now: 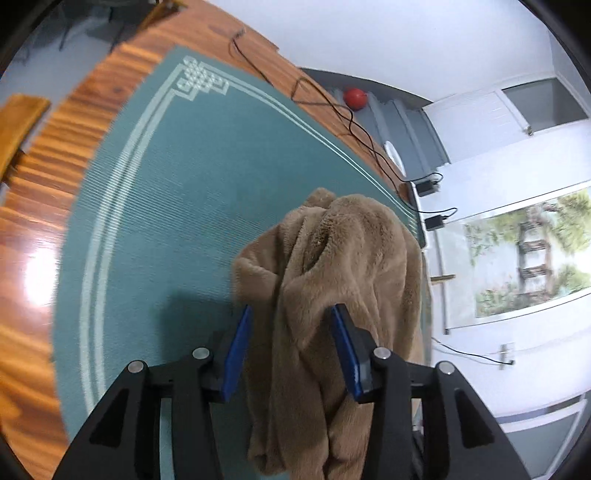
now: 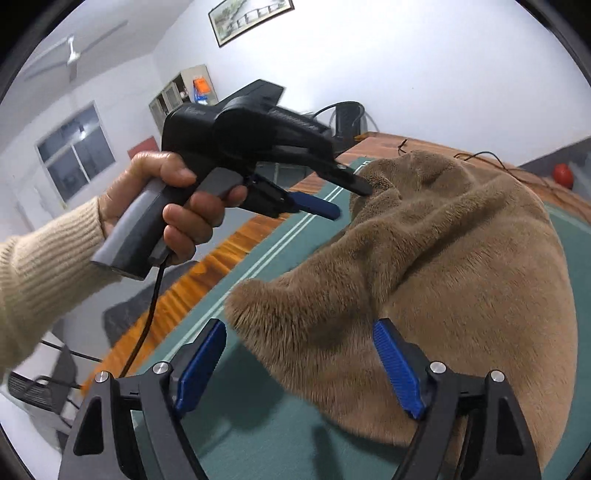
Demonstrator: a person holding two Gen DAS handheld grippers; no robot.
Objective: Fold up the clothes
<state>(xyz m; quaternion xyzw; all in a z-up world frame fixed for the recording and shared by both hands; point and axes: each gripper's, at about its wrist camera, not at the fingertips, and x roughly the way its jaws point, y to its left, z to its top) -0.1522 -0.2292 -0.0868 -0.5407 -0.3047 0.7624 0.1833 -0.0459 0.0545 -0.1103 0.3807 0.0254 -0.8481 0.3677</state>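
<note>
Left wrist view, nearest: the left gripper (image 1: 291, 314) with blue pads (image 1: 236, 354) parted. A hanging fold of the tan fleece garment (image 1: 332, 266) passes down between the jaws. The left pad stands clear of the fabric. The right pad lies against the fleece or just beside it; which of the two cannot be told, and no firm pinch is visible.

The garment is bunched in a heap on the green mat (image 1: 155, 206), toward the mat's right edge, with part of it draped downward past the gripper. The mat bears pale border lines and a knot motif in its far corner, and it lies on a wooden table (image 1: 55, 155). Beyond the mat, a black cable (image 1: 347, 114) runs along the table's far edge. Farther still, a red ball (image 1: 355, 98) sits off the table.

Right wrist view, nearest: the right gripper (image 2: 299, 332) with jaws spread wide. The near corner of the garment lies between them, neither pad pressing on it.

Beyond the garment's left side, a person's left hand (image 2: 166, 206), in a cream knit sleeve (image 2: 40, 280), grasps the handle of the left gripper, whose dark upper finger touches the garment's top fold. A framed picture (image 2: 251, 18) hangs on the far wall.
</note>
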